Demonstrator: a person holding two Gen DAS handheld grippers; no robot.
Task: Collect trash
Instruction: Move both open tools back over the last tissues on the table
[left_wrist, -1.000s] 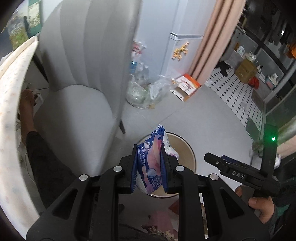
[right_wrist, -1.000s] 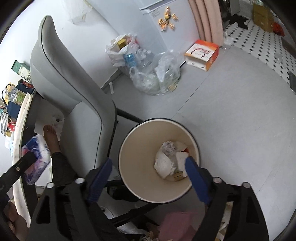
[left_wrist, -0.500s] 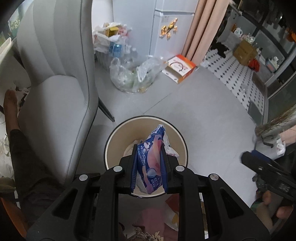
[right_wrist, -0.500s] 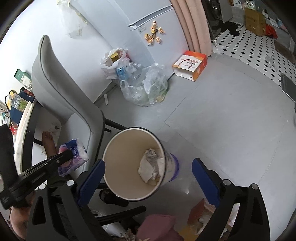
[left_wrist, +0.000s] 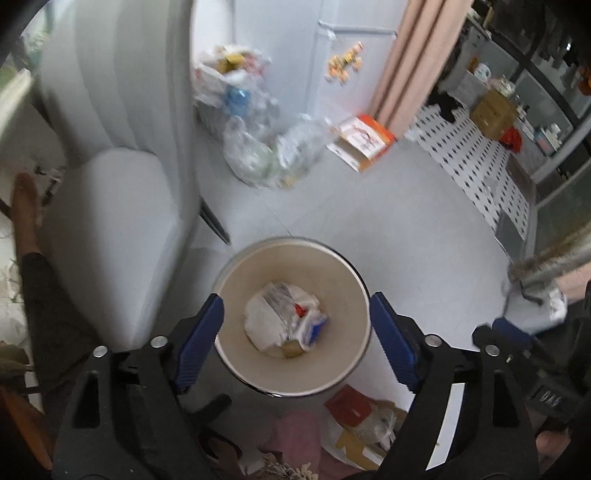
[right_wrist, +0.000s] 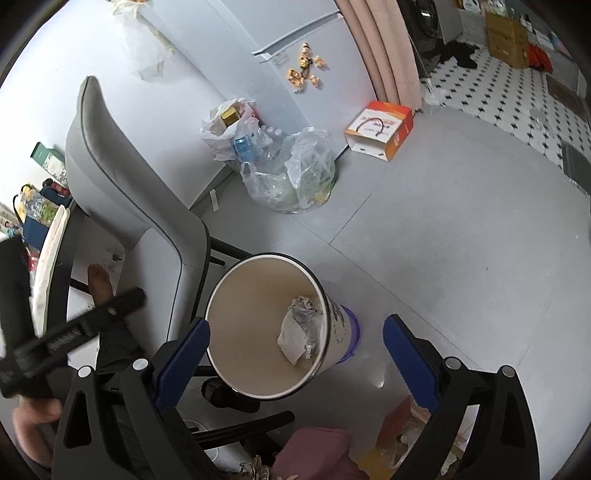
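Note:
A round cream waste bin (left_wrist: 240, 291) stands on the grey floor beside the chair, with crumpled white paper, clear plastic and a blue-and-white packet (left_wrist: 313, 329) lying at its bottom. My left gripper (left_wrist: 295, 302) hangs straight over the bin; its jaws are opening and nothing is between the blue pads. My right gripper (right_wrist: 295, 325) stands open and empty above the same bin (right_wrist: 236, 295), slightly to the side. The left gripper's black body (right_wrist: 74, 332) shows at the left of the right wrist view.
A grey upholstered chair (left_wrist: 118, 221) stands left of the bin, with a person's bare foot (right_wrist: 99, 284) beyond it. Plastic bags of rubbish (right_wrist: 291, 181) and an orange-and-white box (right_wrist: 380, 129) sit by the fridge. Red and yellow packaging (left_wrist: 354, 410) and a pink object (right_wrist: 314, 450) lie on the near floor.
My left gripper was shut on a blue-and-pink packet; now its jaws stand wide and the packet lies in the bin. The right gripper drifted sideways and widened slightly.

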